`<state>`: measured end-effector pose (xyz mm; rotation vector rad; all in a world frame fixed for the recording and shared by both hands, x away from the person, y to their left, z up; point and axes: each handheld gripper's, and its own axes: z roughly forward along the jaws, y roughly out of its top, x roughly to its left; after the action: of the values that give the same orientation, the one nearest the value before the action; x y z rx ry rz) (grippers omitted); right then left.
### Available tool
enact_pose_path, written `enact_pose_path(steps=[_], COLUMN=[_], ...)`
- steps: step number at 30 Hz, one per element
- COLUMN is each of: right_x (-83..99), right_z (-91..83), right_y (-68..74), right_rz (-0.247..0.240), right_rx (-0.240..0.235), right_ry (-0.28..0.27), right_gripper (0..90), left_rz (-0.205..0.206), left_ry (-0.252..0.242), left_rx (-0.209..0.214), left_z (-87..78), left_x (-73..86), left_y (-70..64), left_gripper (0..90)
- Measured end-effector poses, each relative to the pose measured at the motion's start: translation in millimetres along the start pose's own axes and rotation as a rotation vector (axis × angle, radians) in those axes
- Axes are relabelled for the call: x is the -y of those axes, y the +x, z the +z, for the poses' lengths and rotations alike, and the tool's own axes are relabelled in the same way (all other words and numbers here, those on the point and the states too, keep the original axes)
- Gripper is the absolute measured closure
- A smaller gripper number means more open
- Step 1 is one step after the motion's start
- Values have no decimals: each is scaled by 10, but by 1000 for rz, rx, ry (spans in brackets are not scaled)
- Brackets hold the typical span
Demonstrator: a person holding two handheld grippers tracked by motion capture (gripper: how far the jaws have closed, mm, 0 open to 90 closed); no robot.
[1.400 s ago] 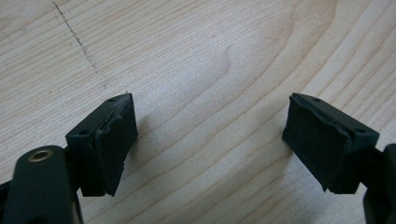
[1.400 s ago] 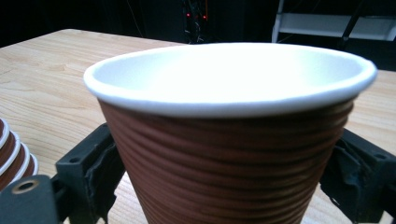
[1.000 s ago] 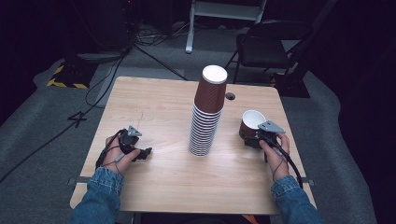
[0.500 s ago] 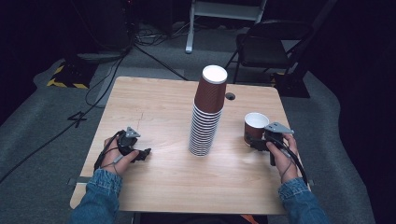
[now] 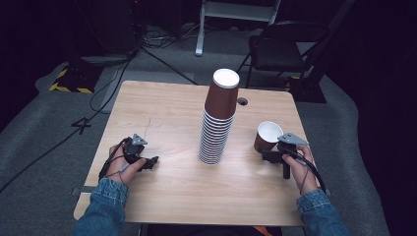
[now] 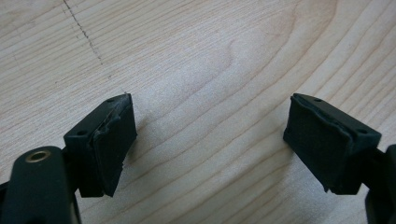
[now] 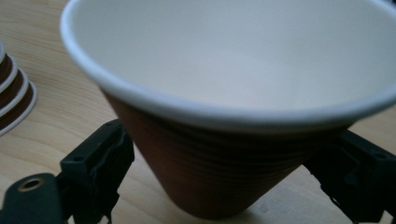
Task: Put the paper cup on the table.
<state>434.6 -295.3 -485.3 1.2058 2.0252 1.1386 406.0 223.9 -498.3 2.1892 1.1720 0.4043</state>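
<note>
Wooden table (image 5: 162,113) lies bare under the left gripper (image 6: 210,140), jaws spread as before, beside the cup stack (image 5: 219,118) — while the right gripper (image 7: 224,177), jaws apart around the brown cup (image 7: 224,140) without touching it, has drawn back toward the person — cup now upright.

A brown paper cup (image 7: 224,163) with a white inside and a rolled white rim stands upright, mouth up, on the pale wooden table (image 7: 60,121). It sits between the two black jaws of the right gripper (image 7: 229,177). The jaws stand apart, one at each lower side of the cup's ribbed wall; a narrow gap shows by the left jaw, and contact at the right jaw cannot be told. At the left edge, the white rims of a stack of cups (image 7: 11,95) show on the table.
</note>
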Motion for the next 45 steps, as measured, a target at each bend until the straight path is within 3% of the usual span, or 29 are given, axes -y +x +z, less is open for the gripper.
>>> enact_pose_path(steps=[5,9,15,27,37,38,40,43,45], right_x=[40,44,62,86,292,321,348,467,498], right_z=[-24,-78,-203,-649,-932,-948,-955,-957,-955], right_y=[17,6,-39,-150,-388,-411,-426,-465,-473], right_rz=[-1,-24,-10,-38,-1,-3,-9,-31,-41], right_rx=[-41,-12,2,0,66,77,87,91,93], right_ry=[-11,-35,-24,-29,80,94,109,194,208], right_gripper=[104,74,75,75,117,157,153,156,158], left_rz=[-2,-7,-2,-6,-16,-14,-10,-15,-15], left_ry=[-5,-10,-12,-8,-19,-20,-22,-31,-34], left_rx=[-1,2,-1,1,-2,-4,-5,-4,-7], left_z=[1,2,-2,-33,-114,-124,-134,-160,-165], left_x=[5,13,19,54,169,182,195,242,253], left_y=[-2,-5,-3,-6,-47,-52,-54,-68,-72], left_gripper=[166,166,166,166,165,165,165,165,164])
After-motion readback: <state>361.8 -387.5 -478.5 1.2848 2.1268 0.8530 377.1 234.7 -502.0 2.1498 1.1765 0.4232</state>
